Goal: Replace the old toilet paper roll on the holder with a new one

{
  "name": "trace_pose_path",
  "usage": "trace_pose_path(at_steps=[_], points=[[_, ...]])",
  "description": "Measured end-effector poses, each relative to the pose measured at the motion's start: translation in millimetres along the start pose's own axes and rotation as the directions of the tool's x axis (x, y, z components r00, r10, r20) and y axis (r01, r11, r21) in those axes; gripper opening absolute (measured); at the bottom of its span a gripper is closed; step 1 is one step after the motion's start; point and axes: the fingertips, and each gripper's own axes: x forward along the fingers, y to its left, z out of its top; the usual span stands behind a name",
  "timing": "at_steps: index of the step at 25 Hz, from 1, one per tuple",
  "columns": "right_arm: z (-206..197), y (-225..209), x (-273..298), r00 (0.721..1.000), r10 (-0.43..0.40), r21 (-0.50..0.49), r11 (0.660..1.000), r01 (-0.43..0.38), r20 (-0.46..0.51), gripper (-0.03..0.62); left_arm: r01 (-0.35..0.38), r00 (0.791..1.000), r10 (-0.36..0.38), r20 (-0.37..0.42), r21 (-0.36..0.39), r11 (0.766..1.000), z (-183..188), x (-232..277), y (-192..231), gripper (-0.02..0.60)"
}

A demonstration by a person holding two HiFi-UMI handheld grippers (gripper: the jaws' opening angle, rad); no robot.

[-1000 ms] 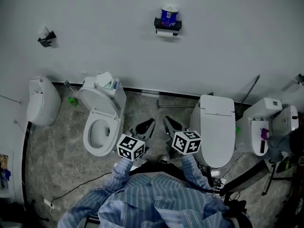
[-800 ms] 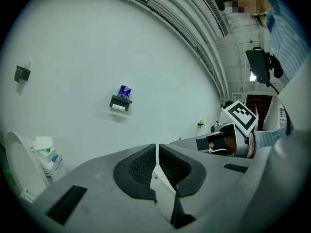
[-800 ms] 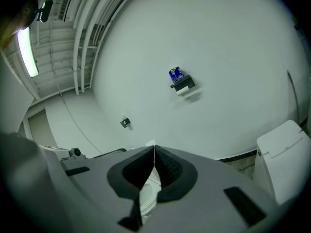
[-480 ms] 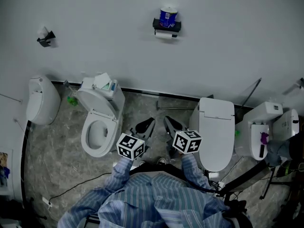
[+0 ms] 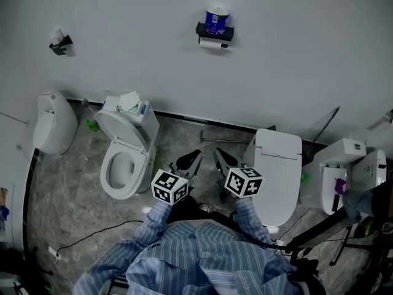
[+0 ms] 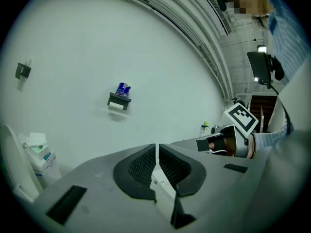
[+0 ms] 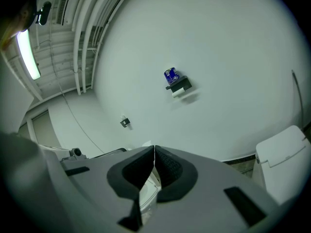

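left tool [image 5: 195,157] closed, empty | right tool [image 5: 216,155] closed, empty | holder [image 5: 216,33] 1 | blue roll [image 5: 217,19] 1

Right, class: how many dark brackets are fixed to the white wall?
2. The paper holder is high at centre, with a blue-wrapped roll on top; a smaller bracket is far to its left. None looks hidden.

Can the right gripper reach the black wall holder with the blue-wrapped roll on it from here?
Probably not yet: the black wall holder looks well beyond the right gripper, whose jaws are shut. The grey marbled floor between looks free for stepping closer.
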Motion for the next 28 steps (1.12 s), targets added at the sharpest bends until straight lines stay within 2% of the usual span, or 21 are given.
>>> trace_pose_path(at_steps=[4, 9, 14, 20, 28], points=[[-4, -5, 3, 1.0, 0.021, 0.015, 1.0, -0.02, -0.016, 0.006, -0.015, 0.999, 0.015, -0.032, 0.005, 1.0, -7, 3, -1, 0.006], [-4, -6, 15, 0.999, 0.041, 0.032, 0.999, -0.041, -0.029, 0.005, -0.041, 0.999, 0.041, -0.036, -0.001, 0.999, -3, 5, 11, 0.006], [4, -23, 31, 0.999, 0.028, 0.045, 0.999, -0.027, -0.034, 0.006, -0.045, 0.998, 0.044, -0.054, -0.015, 0.999, -6, 25, 32, 0.006], [34, -56, 69, 1.0, -0.025, 0.043, 0.999, 0.026, -0.017, 0.006, -0.013, 1.0, 0.012, -0.022, -0.026, 1.0, 14, 72, 74, 0.006], [105, -86, 150, 0.998, -0.068, 0.05, 0.996, 0.067, 0.012, 0.006, 0.056, 0.998, -0.057, -0.028, -0.035, 0.998, 64, 143, 150, 0.008]])
